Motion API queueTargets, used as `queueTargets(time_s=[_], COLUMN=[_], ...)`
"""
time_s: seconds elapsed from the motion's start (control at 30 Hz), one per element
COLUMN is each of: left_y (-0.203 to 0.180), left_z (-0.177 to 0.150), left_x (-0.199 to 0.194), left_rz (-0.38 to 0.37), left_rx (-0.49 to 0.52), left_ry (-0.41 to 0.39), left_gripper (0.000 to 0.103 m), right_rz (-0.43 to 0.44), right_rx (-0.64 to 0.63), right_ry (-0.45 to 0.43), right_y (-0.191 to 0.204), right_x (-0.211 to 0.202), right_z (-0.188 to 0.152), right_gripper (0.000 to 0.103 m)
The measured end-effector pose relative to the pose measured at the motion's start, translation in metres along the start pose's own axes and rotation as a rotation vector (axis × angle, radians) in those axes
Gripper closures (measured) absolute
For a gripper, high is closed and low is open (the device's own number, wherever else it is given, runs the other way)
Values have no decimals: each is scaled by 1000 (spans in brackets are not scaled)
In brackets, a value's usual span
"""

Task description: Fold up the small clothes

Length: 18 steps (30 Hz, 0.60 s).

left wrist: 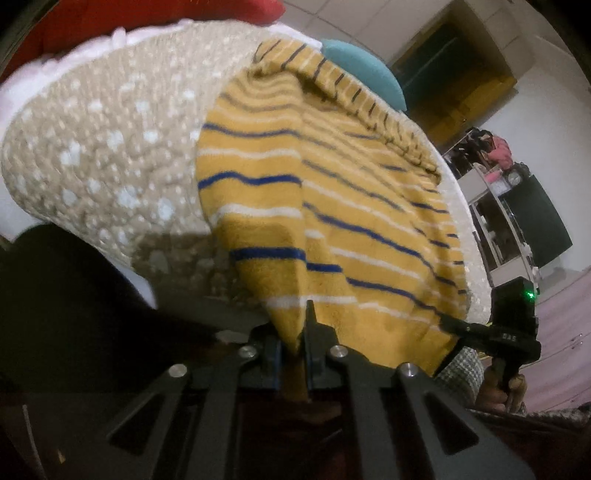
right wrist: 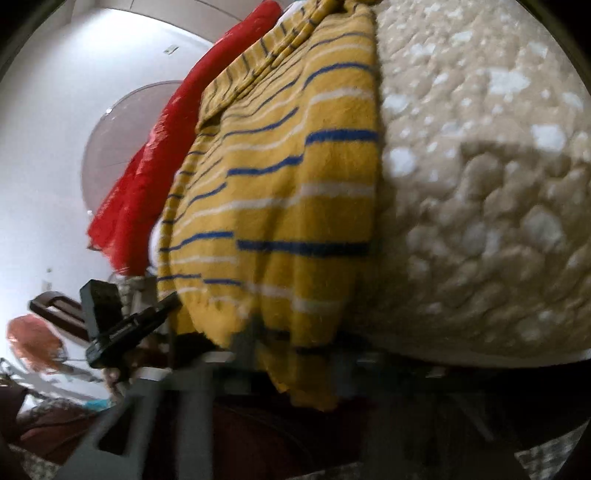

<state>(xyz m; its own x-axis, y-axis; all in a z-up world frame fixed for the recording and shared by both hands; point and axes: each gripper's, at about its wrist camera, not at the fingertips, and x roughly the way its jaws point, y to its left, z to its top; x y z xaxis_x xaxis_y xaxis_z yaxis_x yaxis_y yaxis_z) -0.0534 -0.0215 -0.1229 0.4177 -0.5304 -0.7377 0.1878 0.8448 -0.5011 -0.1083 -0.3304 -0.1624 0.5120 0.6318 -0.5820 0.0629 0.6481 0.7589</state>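
A small yellow garment (left wrist: pixel 332 206) with blue and white stripes lies on a beige dotted blanket (left wrist: pixel 110 147). My left gripper (left wrist: pixel 295 350) is shut on the garment's near hem at one corner. The right gripper shows in the left wrist view (left wrist: pixel 454 326), pinching the other corner of the same hem. In the right wrist view the garment (right wrist: pixel 280 206) hangs over the blanket's edge (right wrist: pixel 480 221) and its hem sits between my right gripper's blurred jaws (right wrist: pixel 291 354). The left gripper shows at the left of that view (right wrist: pixel 162 306), on the hem.
A red cloth (right wrist: pixel 147 177) lies beyond the garment, also seen in the left wrist view (left wrist: pixel 147 22). A teal cushion (left wrist: pixel 365 70) sits at the blanket's far edge. Shelves with clutter (left wrist: pixel 509 206) stand at the right. A white wall (right wrist: pixel 55 147) is at the left.
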Motion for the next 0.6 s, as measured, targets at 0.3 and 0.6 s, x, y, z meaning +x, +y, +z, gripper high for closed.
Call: queueTargets(time_s=[0.3,0.6], left_y=[-17,-53], left_z=[39,181], left_x=[-33,-2], left_rz=[-76,-34], left_rx=[20,87], left_ry=[-67,-177], left_gripper=[95,95], right_rz=[155,185], right_rx=[-19,-91], right_ry=[-30,-258], right_y=[28,51], right_x=[-28,-63], right_z=[17,146], right_gripper=[92,92])
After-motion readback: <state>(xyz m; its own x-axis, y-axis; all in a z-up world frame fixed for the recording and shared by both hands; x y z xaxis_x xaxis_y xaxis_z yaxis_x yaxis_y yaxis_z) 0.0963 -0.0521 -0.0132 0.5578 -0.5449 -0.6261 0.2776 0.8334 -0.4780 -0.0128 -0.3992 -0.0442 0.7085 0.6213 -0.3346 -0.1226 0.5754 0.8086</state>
